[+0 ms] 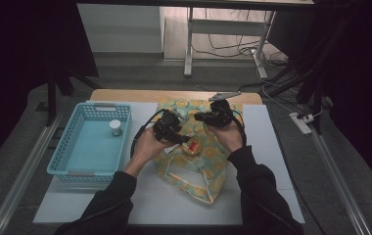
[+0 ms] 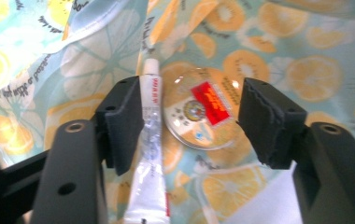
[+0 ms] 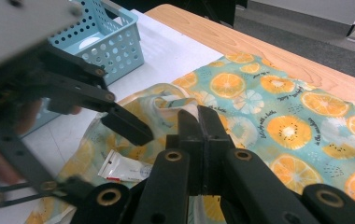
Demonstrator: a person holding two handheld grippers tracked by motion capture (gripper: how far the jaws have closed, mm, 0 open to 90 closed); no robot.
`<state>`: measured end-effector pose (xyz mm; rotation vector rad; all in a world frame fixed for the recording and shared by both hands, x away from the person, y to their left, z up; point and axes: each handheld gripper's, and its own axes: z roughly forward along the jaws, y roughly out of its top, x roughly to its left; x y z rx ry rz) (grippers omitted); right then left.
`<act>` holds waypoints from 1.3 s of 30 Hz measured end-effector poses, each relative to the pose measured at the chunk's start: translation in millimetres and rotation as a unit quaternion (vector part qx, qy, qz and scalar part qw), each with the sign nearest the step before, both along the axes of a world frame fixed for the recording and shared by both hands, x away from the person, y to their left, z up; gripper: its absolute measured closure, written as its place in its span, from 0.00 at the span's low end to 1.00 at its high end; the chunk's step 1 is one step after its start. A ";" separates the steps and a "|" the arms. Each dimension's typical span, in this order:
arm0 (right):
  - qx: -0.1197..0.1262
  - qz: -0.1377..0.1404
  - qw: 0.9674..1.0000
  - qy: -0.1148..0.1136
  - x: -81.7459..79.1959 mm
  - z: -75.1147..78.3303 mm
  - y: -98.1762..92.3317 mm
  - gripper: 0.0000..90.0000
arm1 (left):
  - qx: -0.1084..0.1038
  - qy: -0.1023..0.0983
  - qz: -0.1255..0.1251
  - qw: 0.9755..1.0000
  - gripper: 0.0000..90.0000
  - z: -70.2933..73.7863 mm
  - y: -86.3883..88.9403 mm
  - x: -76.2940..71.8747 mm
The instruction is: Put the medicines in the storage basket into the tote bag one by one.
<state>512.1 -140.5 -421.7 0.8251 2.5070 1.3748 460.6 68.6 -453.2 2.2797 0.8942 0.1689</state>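
High view shows a person at a table with a gripper in each hand, both over a cloth bag point(image 1: 201, 147) printed with orange slices. The left gripper point(image 1: 174, 131) hangs just above a round tin point(image 1: 192, 148) with a red label, which lies on the bag near its middle. Seen from the left gripper view, the jaws stand apart with the round tin point(image 2: 203, 108) between them, and the pads do not touch it; there is free room on both sides of the tin. A small white tube point(image 2: 150, 154) lies on the cloth just beside the left pad. The right gripper point(image 3: 200, 140) has its jaws closed together, and I cannot tell whether the cloth is pinched between them. It stays at the far part of the bag, near the bag's folded edge. A blue basket point(image 1: 71, 147) stands on the white mat left of the bag, apart from it, with a small white jar point(image 1: 115, 127) inside.
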 end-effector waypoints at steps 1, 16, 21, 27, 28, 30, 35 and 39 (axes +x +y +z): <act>-0.001 0.000 1.000 0.000 -0.1 0.1 0.0 1.00 | -0.003 0.001 -0.001 1.000 0.42 1.3 1.8 -1.5; 0.000 0.009 1.000 0.001 -3.3 -0.1 3.3 1.00 | -0.043 -0.005 0.011 0.999 0.24 17.9 39.2 -23.0; -0.001 0.009 1.000 0.003 -4.2 0.0 2.2 1.00 | -0.059 -0.010 0.025 0.998 0.17 20.6 57.4 -26.3; 0.000 0.008 1.000 0.002 -4.0 -0.7 0.5 1.00 | -0.081 -0.018 0.045 0.996 0.06 22.9 86.2 -27.2; -0.001 0.008 1.000 0.002 -3.9 -0.8 0.3 1.00 | -0.081 -0.021 0.047 0.995 0.05 23.1 90.5 -27.7; -0.001 0.008 1.000 0.001 -4.0 -0.8 0.2 1.00 | -0.076 -0.026 0.051 0.995 0.04 23.3 98.6 -28.8; -0.001 0.008 1.000 0.001 -4.2 -0.8 0.0 1.00 | -0.073 -0.032 0.074 0.994 0.03 23.1 119.1 -32.1; -0.003 0.008 1.000 0.002 -4.5 -1.1 -0.1 1.00 | -0.072 -0.031 0.092 0.993 0.03 22.9 136.6 -33.4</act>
